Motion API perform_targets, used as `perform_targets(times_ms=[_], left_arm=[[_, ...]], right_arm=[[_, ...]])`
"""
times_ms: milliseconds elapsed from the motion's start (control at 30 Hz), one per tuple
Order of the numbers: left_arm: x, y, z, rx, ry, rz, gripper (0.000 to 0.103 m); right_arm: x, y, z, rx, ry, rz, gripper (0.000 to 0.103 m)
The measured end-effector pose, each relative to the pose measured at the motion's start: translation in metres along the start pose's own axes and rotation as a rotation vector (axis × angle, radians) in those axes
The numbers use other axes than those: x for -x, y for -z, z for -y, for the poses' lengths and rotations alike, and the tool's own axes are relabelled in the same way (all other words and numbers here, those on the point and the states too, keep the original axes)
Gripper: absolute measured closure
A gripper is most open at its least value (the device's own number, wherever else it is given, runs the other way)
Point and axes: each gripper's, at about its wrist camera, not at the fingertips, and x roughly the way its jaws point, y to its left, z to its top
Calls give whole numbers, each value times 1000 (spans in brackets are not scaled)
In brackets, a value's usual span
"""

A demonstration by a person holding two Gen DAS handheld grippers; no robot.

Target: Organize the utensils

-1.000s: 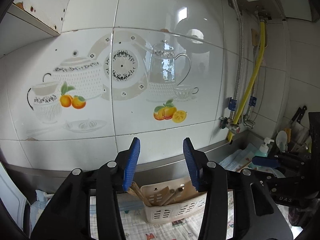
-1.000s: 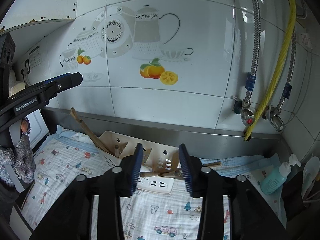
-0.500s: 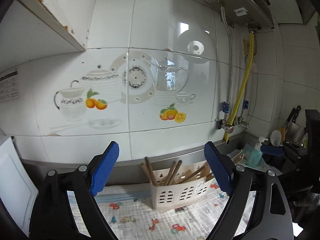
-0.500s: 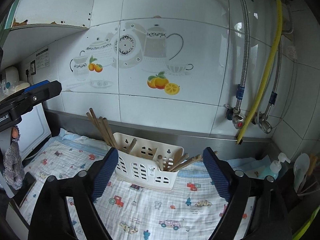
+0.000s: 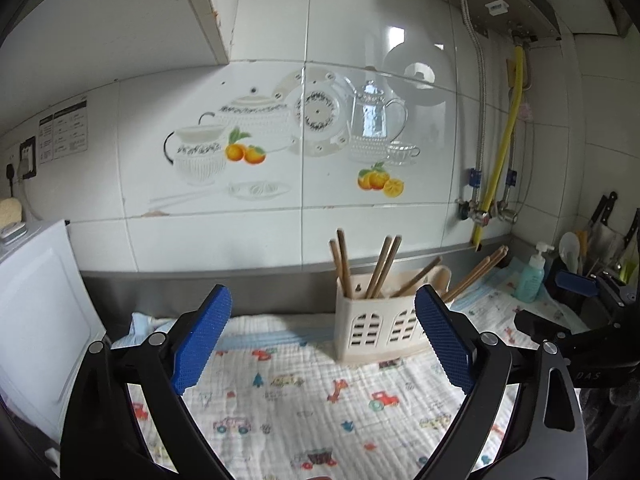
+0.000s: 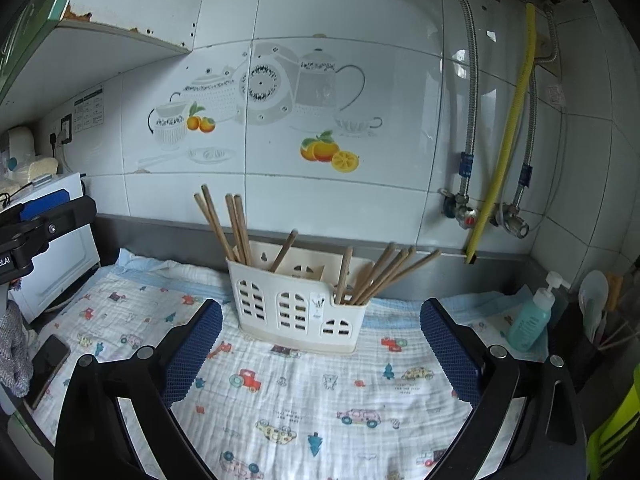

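Note:
A cream slotted utensil holder (image 5: 384, 328) (image 6: 296, 308) stands on the printed cloth near the back wall. Wooden chopsticks (image 5: 344, 264) (image 6: 216, 224) stick up from its left end, and several more (image 6: 384, 276) lean out of its right end. My left gripper (image 5: 322, 292) hovers over the cloth, short of the holder and a little left of it. Its jaws are opening wide with nothing between them. My right gripper (image 6: 321, 304) faces the holder from the front, jaws likewise opening and holding nothing.
A cartoon-print cloth (image 6: 320, 392) covers the counter. A teal soap bottle (image 6: 532, 320) and a rack of knives (image 5: 600, 220) stand at the right. A white appliance (image 5: 36, 320) and a dark phone (image 6: 48, 364) are at the left. Pipes and a yellow hose (image 6: 504, 152) run down the wall.
Both grippers have drawn back from the holder and sunk a little. Their jaws have spread from fairly narrow to wide. The holder now looks farther off, with chopsticks standing in it.

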Motion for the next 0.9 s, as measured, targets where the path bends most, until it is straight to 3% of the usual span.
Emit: perform_targets(times_ms=[900], left_arm=[[7, 75, -19, 72, -12, -125, 11]], right_arm=[[-2, 60, -16, -71, 47, -78, 7]])
